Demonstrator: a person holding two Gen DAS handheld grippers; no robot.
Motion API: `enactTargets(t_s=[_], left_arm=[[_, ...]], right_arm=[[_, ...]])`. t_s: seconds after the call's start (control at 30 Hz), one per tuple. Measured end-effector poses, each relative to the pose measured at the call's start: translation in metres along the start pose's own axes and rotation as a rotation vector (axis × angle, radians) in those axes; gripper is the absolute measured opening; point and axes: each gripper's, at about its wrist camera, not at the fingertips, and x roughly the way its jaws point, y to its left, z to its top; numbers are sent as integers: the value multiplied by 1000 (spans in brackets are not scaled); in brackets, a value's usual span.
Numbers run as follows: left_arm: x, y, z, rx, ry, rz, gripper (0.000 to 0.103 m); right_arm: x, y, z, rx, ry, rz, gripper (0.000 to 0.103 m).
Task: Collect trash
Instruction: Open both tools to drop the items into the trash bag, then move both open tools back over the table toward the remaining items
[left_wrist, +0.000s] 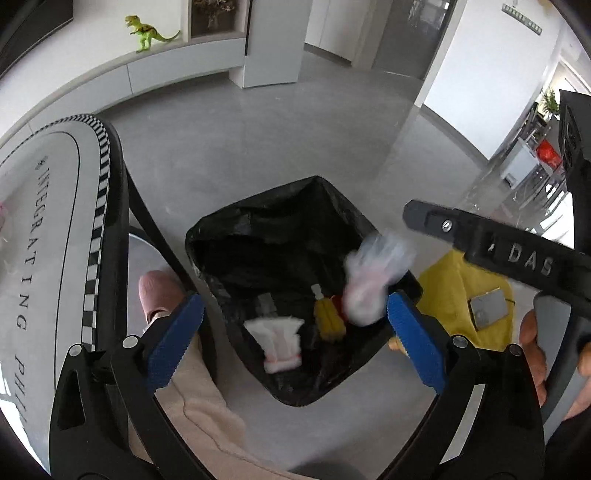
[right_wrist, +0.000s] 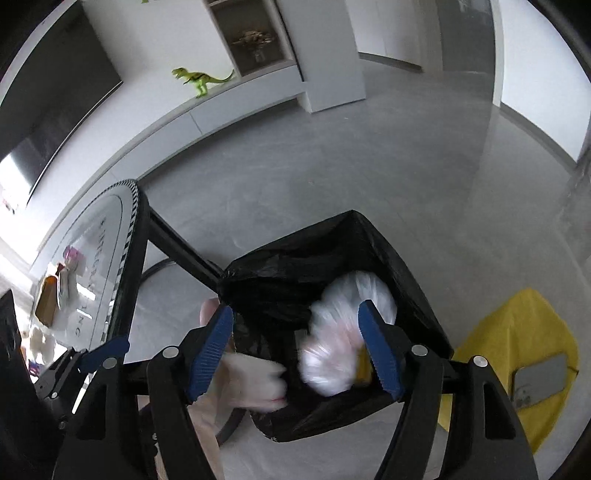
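Hovering over the black-lined bin (left_wrist: 295, 206)
Both tools, left tool (left_wrist: 293, 339) and right tool (right_wrist: 295, 350), are gaping, gripping nothing; crumpled white bag (right_wrist: 343, 332) is blurring at one o'clock.

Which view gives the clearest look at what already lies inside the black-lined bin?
The left wrist view: it looks down into the bin, showing a white wrapper and a yellow item on the bottom. In the right wrist view, a blurred white bag hides most of the inside.
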Motion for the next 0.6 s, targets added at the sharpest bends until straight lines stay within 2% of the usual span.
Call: enactTargets(t_s=[0.23, 0.6], left_arm=[[-6, 15, -9, -49, 4, -16, 97], [-29, 38, -20, -89, -38, 2, 97]], right_arm=[[0, 5, -3, 0, -2, 32, 71], [-1, 54, -4, -97, 20, 72, 71]])
